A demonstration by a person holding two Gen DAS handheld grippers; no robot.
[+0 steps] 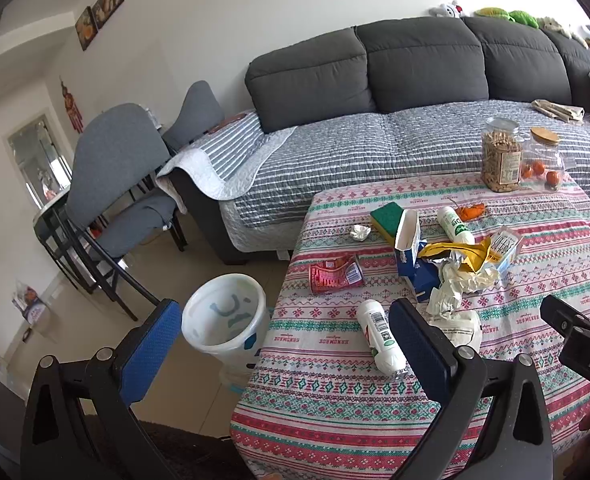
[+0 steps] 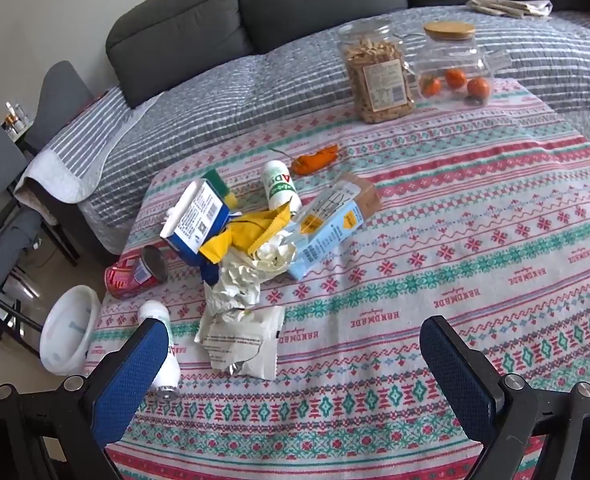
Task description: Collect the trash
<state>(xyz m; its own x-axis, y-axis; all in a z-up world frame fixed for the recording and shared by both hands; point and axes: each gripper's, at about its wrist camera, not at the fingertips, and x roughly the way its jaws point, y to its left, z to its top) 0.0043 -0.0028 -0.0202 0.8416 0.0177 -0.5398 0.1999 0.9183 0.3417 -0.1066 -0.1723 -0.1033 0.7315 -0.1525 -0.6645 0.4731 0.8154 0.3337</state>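
From the left wrist, your left gripper (image 1: pixel 283 344) hangs with its jaws spread wide and nothing between them, straddling the gap between the white bin (image 1: pixel 223 316) on the floor and the near edge of the table (image 1: pixel 335 420). The bin looks empty as far as you can see into it, so by my read nothing has been collected yet. All the litter sits on the cloth: a white bottle (image 1: pixel 379 338) lying just beside your right-hand finger, a crushed red can (image 1: pixel 335 274) further in, a foil scrap (image 1: pixel 360 233), and the heap of cartons and crumpled paper (image 1: pixel 451 268) near the middle.

From the right wrist, your right gripper (image 2: pixel 291 364) is likewise wide open and holding nothing, poised over the near part of the table. A flat white wrapper (image 2: pixel 241 342) lies just ahead, between the fingers. Behind it come the crumpled paper (image 2: pixel 235 284), the yellow wrapper (image 2: pixel 251 230), the blue carton (image 2: pixel 197 220), the pale blue box (image 2: pixel 327 228), a second white bottle (image 2: pixel 279 188) and an orange peel (image 2: pixel 315 159). The two jars (image 2: pixel 379 76) at the far edge hold food, so I'd leave them. The whole job is still ahead of you.
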